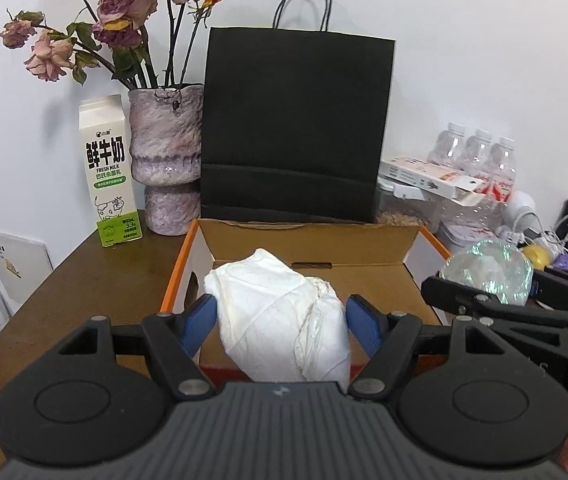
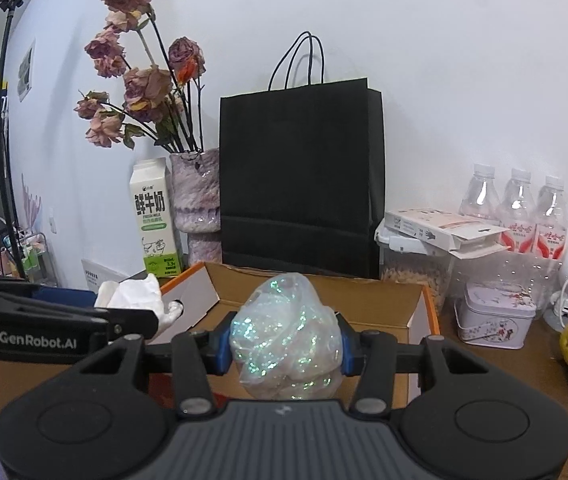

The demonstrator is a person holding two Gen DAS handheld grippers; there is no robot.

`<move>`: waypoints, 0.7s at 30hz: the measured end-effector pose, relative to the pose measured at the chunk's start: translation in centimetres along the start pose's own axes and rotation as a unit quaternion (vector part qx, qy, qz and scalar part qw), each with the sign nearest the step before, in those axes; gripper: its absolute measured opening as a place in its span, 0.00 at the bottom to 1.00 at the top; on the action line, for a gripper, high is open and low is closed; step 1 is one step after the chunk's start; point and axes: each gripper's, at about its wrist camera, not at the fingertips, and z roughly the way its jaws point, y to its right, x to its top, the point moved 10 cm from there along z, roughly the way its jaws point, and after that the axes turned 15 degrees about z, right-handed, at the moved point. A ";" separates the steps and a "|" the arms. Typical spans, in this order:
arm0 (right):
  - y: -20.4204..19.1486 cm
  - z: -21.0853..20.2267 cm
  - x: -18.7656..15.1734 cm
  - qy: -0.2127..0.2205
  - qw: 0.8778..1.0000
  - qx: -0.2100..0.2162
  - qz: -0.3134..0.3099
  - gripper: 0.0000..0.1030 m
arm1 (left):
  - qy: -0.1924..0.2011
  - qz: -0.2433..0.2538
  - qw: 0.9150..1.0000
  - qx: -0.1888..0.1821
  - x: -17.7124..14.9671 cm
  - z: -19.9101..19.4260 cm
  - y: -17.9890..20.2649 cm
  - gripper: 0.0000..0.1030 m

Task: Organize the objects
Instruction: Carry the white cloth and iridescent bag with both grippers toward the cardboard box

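Both loads hang over the open box [image 1: 364,276] on the bench: left claw [image 1: 281,320] clamps white paper [image 1: 284,320], right claw [image 2: 286,350] an iridescent wad [image 2: 288,340]; next, lower and release

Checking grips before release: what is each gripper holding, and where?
Left gripper pinches the white crumpled tissue across its middle; right gripper pinches the iridescent plastic wad likewise.
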 end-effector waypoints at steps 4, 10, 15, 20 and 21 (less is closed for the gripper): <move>0.3 1.7 0.4 -0.005 1.000 0.001 0.000 0.45 | -0.010 -0.007 1.000 0.005 0.4 1.8 -0.4 0.71; 1.4 3.9 0.5 -0.013 1.000 -0.004 0.008 0.45 | -0.018 -0.011 1.000 0.012 1.0 4.7 -1.0 0.71; 2.2 5.4 0.4 -0.011 1.000 -0.011 0.015 0.45 | -0.018 -0.004 1.000 0.024 1.4 6.8 -1.1 0.71; 2.9 7.0 -0.4 -0.023 0.999 -0.024 0.016 0.45 | -0.025 0.004 0.999 0.033 1.5 8.6 -0.9 0.71; 2.9 7.3 -0.6 -0.026 0.999 -0.025 0.016 0.45 | -0.027 0.007 0.999 0.032 1.5 8.9 -0.8 0.73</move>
